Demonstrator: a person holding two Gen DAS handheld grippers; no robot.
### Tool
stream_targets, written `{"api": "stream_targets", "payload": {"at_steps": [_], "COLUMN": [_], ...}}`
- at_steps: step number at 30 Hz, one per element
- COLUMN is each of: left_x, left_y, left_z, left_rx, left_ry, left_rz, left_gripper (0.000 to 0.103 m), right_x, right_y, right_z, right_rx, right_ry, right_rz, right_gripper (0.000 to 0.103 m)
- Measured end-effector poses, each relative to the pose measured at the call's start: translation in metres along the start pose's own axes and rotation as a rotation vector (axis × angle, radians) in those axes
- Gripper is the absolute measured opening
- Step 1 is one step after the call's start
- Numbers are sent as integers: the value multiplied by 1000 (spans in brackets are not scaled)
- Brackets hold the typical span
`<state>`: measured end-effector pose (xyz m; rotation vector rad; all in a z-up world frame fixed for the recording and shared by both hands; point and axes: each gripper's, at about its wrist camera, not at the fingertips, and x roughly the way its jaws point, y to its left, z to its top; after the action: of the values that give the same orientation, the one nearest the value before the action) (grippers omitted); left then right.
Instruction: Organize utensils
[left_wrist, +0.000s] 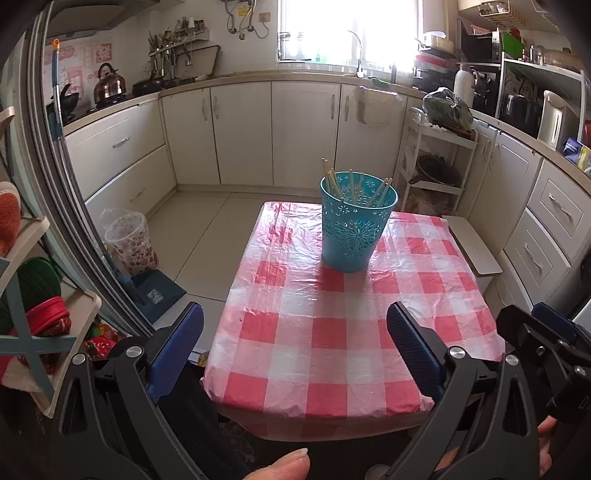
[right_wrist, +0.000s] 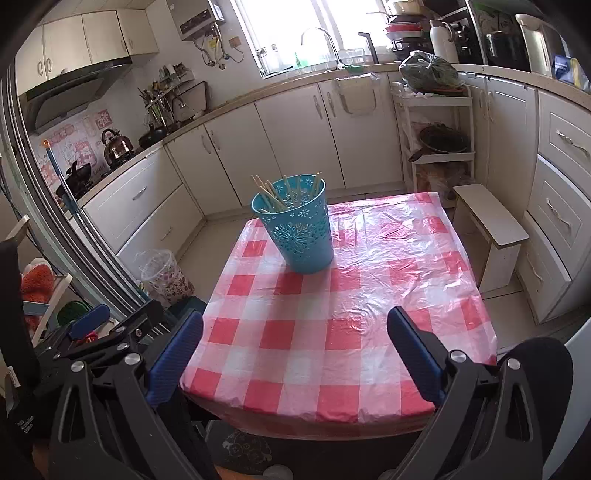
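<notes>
A teal perforated holder (left_wrist: 354, 225) (right_wrist: 299, 229) stands on the far part of a small table with a red-and-white checked cover (left_wrist: 332, 332) (right_wrist: 332, 325). Several pale wooden chopsticks (left_wrist: 341, 184) (right_wrist: 275, 195) stick up out of it. My left gripper (left_wrist: 295, 325) hangs open over the table's near edge, well short of the holder, with nothing between its blue pads. My right gripper (right_wrist: 295, 328) is also wide open and empty, at a similar distance from the holder. The right gripper's black frame (left_wrist: 546, 339) shows at the right of the left wrist view.
White kitchen cabinets (left_wrist: 258, 129) line the back and right. A patterned bin (left_wrist: 129, 243) and a blue dustpan (left_wrist: 159, 295) stand on the floor at the left. A small white stool (right_wrist: 491, 229) and a white rack (right_wrist: 436, 140) sit to the table's right.
</notes>
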<state>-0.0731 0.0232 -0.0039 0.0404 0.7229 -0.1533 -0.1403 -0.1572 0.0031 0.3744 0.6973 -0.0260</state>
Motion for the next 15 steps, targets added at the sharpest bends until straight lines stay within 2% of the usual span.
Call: {"api": "stream_targets", "payload": {"at_steps": [7,15], "left_x": [-28,-56], "left_y": [6,7], "left_z": [-10,-9], "left_rx": [-4,0], "left_ry": [-20,-61], "left_rz": [19,36], "left_gripper": [95,95], "right_x": [-33,-47], "right_y": [12,16], "right_z": [-20,-25], "right_rx": [-12,-19], "right_ry": [-65,-83], "right_rz": [-9,7], "right_gripper": [95,96]}}
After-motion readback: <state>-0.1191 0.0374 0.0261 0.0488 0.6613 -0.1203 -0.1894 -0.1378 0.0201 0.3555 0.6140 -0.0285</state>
